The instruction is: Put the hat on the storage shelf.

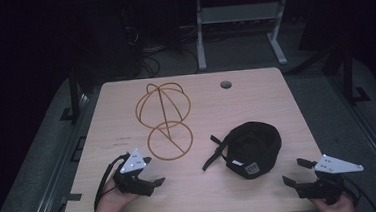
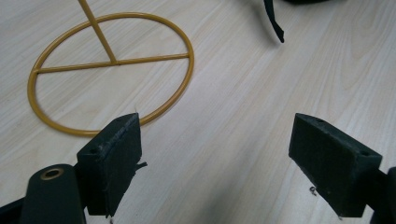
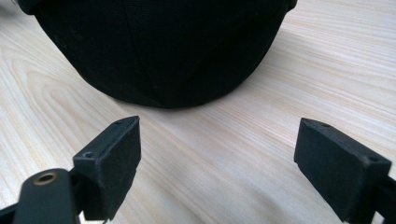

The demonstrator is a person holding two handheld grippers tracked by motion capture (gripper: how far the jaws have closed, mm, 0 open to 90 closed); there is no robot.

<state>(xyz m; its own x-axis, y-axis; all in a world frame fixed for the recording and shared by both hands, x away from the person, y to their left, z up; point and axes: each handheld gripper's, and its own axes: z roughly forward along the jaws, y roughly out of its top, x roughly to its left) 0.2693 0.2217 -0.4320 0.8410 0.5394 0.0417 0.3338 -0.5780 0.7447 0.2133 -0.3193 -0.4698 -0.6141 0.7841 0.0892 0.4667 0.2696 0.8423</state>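
A gold wire hat stand (image 1: 165, 118) stands at the table's middle, its round base ring (image 2: 187, 60) resting flat on the wood. To its right lies a black cap (image 1: 253, 147) with its strap (image 1: 213, 154) trailing toward the stand. My left gripper (image 1: 153, 171) hovers open just in front of the base ring, with nothing between its fingers (image 2: 112, 163). At the front right corner, my right gripper (image 1: 295, 172) is open and points at the cap (image 3: 159, 46), a short way from its near side. The strap's tip (image 2: 274, 23) appears at the top of the left gripper view.
The light wooden table (image 1: 255, 96) has a round cable hole (image 1: 226, 85) near its far edge. Behind the table stands a white desk frame (image 1: 200, 40) with cables on the dark floor. Bare wood lies between both grippers along the front edge.
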